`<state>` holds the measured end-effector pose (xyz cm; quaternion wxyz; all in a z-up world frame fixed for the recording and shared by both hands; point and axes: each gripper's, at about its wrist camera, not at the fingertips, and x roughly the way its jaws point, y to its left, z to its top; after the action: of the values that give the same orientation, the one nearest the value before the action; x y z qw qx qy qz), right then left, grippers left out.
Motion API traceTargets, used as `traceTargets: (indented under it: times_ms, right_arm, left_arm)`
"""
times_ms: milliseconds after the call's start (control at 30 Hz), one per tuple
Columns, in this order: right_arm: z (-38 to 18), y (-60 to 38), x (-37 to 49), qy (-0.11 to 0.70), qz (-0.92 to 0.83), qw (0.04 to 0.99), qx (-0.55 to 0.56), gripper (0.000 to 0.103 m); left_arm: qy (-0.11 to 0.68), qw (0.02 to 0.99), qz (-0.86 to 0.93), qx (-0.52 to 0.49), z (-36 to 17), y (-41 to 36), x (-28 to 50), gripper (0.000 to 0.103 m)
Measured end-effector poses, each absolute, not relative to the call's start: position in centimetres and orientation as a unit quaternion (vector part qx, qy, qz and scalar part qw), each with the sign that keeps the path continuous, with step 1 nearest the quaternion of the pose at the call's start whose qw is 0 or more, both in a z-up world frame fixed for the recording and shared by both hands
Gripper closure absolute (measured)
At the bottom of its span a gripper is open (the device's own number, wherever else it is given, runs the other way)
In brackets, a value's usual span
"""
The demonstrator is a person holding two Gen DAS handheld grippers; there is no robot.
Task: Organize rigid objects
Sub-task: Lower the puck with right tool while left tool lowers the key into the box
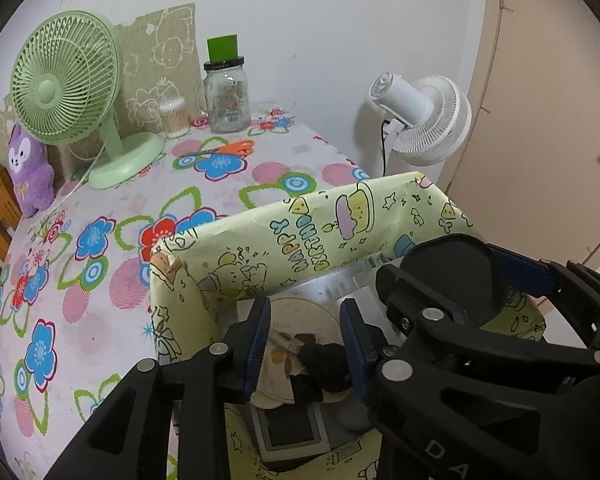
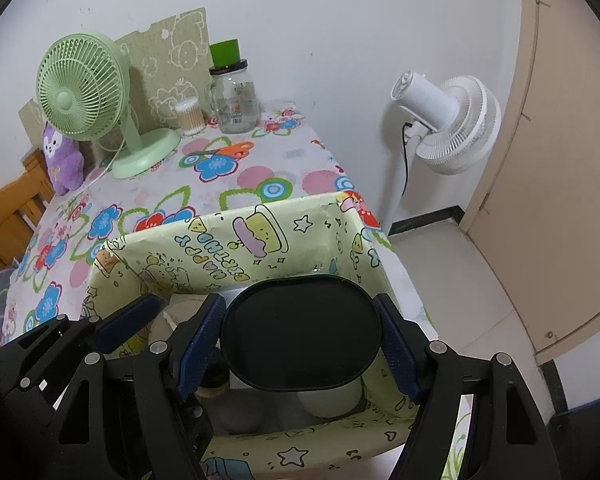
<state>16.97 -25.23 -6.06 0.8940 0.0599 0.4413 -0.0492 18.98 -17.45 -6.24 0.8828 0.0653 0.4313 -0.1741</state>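
Black and oval, the case (image 2: 300,334) is sitting clamped between the blue ribbed pads of the right tongs (image 2: 302,344), hanging over the open box (image 2: 260,240). Its face is smooth and matte, with a raised rim. In the left wrist view the same case is showing at the right, above the box's far corner.

Left tongs (image 1: 306,340) are reaching down into the box, jaws a little apart; a small dark item (image 1: 320,360) is lying between the pads, but whether they are pressing it I cannot tell. Under it a round cream piece (image 1: 304,316) is resting, with a grey-framed flat thing (image 1: 292,432) lower down.

Box walls are wearing pale yellow-green cartoon paper, creased at the corners. Pale rounded things (image 2: 332,400) are lying in its bottom.

Flower-print cloth is covering the surface (image 1: 100,280). At the back are standing a green fan (image 1: 66,84), a glass jar (image 1: 226,98), a tub of cotton swabs (image 1: 174,117), orange scissors (image 1: 232,148) and a purple plush (image 1: 30,168). A white fan (image 1: 424,120) is standing by the white wall.
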Motion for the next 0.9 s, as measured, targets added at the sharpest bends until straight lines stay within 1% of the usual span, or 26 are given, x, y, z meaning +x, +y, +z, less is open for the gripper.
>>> traceTargets:
  times_ms: [100,133,200,267,300,333,767,900]
  right_arm:
    - [-6.0,-25.2,17.0,0.441,-0.049,0.894,0.058,0.026]
    - [-6.0,-25.1,17.0,0.441,-0.048,0.895,0.057,0.026]
    - [-6.0,-24.9,17.1,0.441,-0.045,0.894,0.056,0.026]
    - [-6.0,-24.7,17.2,0.441,-0.038,0.894,0.062,0.026]
    - [-6.0,-24.6,17.2,0.441,-0.036,0.895,0.062,0.026]
    - [-6.0,-24.4,17.2,0.44,-0.033,0.895,0.06,0.026]
    - [-6.8,-24.0,18.8,0.447,-0.006,0.891,0.075,0.026]
    - [-7.3,-24.4,19.2,0.453,-0.002,0.888,0.076,0.025]
  left_arm:
    - [0.429,0.883,-0.175,0.068,-6.1,-17.5,18.8,0.059]
    - [0.429,0.884,-0.174,0.071,-6.0,-17.5,18.7,0.053]
    - [0.429,0.885,-0.164,0.081,-5.7,-17.4,18.3,0.044]
    - [0.427,0.889,-0.143,0.086,-5.2,-17.1,17.9,0.038]
    - [0.427,0.889,-0.141,0.088,-5.1,-17.0,17.8,0.034]
    - [0.428,0.888,-0.142,0.091,-5.0,-16.9,17.7,0.032]
    - [0.429,0.887,-0.139,0.102,-5.3,-16.8,18.6,0.032]
    - [0.427,0.887,-0.134,0.111,-5.6,-17.2,18.8,0.03]
